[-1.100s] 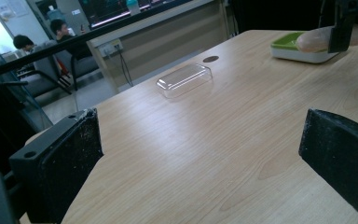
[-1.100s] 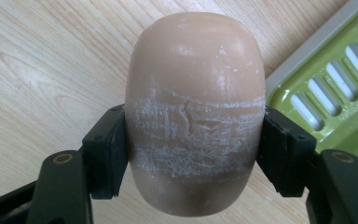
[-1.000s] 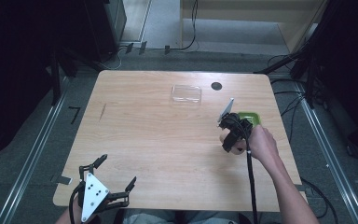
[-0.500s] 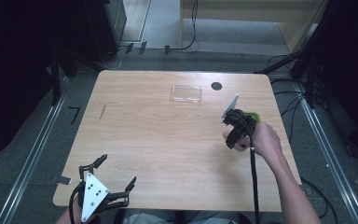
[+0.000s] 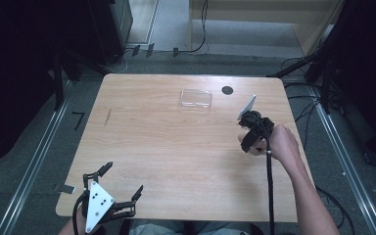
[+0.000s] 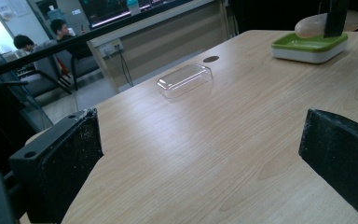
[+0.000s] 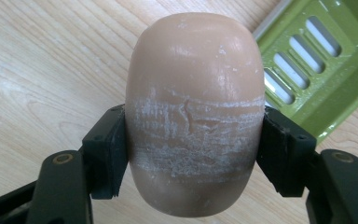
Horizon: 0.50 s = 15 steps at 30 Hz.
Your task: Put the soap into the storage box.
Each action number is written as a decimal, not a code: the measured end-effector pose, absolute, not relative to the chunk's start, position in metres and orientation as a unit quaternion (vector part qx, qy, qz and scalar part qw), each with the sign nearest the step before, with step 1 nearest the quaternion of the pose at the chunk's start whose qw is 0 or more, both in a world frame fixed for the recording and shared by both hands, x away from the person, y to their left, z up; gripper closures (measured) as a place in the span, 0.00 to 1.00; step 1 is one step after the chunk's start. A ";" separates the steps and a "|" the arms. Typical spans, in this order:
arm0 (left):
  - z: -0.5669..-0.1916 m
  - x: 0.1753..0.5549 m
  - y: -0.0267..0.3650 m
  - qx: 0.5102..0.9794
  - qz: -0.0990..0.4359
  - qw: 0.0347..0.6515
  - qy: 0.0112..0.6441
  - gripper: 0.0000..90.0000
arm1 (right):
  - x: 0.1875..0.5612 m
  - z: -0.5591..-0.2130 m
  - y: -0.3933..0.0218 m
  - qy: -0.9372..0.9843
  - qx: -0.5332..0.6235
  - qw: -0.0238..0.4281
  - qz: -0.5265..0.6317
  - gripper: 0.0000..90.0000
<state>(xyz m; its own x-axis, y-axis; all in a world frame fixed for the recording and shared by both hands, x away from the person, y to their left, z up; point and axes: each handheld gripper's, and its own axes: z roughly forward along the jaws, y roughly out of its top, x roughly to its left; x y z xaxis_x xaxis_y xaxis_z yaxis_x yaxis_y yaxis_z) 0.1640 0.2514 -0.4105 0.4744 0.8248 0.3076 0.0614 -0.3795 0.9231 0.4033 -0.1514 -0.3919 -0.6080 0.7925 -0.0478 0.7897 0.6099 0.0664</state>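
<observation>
My right gripper [image 7: 195, 156] is shut on a tan oval soap bar [image 7: 196, 107], its jaws pressing both long sides. The bar hangs above the wood beside a green slotted soap dish [image 7: 326, 60]. In the left gripper view the soap [image 6: 314, 25] hovers just over that dish [image 6: 307, 46] at the far right. In the high view the right gripper [image 5: 248, 141] sits at the table's right side in a hand. My left gripper [image 5: 122, 178] rests open at the near left corner, and its jaws [image 6: 200, 163] stand wide apart with nothing between them.
A clear plastic lid [image 5: 196, 98] lies at the back middle of the wooden table [image 5: 166, 142], with a small round black hole [image 5: 227, 90] to its right. People sit beyond a counter in the left gripper view.
The right hand and gripper have shifted slightly, and the green dish that showed beside them in the high view is now covered. The left gripper has not moved.
</observation>
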 end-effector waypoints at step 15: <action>-0.411 0.164 0.251 0.722 0.411 0.465 0.306 0.00 | 0.415 -0.393 -0.163 0.889 0.456 0.038 0.023 0.37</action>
<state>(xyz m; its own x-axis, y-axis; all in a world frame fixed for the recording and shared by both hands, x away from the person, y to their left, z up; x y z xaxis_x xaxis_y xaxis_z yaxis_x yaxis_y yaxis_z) 0.1642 0.2512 -0.4106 0.4753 0.8237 0.3092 0.0604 -0.3812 0.9225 0.4148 -0.1631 -0.3925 -0.5807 0.8128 -0.0466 0.8092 0.5825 0.0763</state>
